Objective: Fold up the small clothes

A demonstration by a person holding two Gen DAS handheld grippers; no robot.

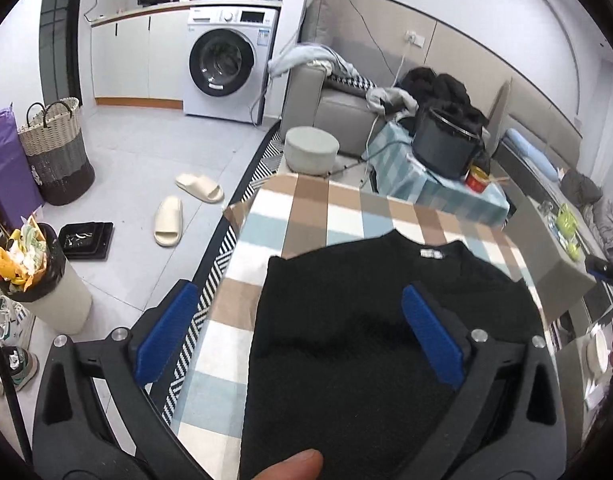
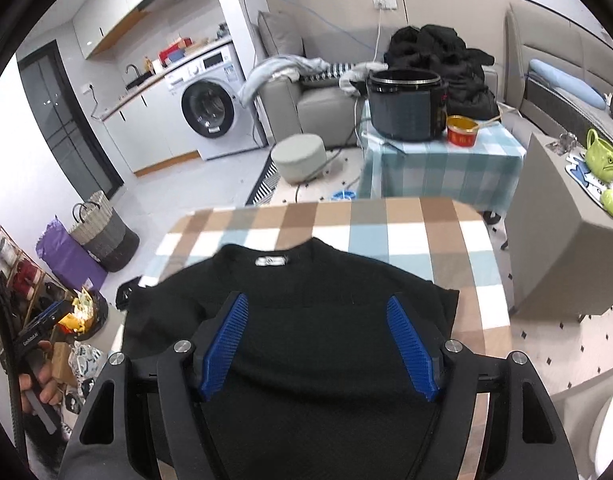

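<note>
A black knit garment (image 1: pixel 346 340) lies folded on the checked tablecloth (image 1: pixel 306 208), its neck label (image 1: pixel 431 254) toward the far edge. In the left wrist view my left gripper (image 1: pixel 300 300) stands wide open above the garment's left side, blue pads apart, nothing between them. The right wrist view shows the same garment (image 2: pixel 306 300) with its label (image 2: pixel 271 261). My right gripper (image 2: pixel 318 316) hangs open above the garment's middle, holding nothing. A fingertip (image 1: pixel 294 466) shows at the bottom of the left wrist view.
Beyond the checked table (image 2: pixel 426 220) stands a small table with a dark cooker pot (image 2: pixel 404 104) and a red cup (image 2: pixel 461 131). A grey stool (image 2: pixel 300 158), sofa with dark clothes (image 2: pixel 442 52), slippers (image 1: pixel 168 220), full bin (image 1: pixel 38 272) and basket (image 1: pixel 56 148) are around.
</note>
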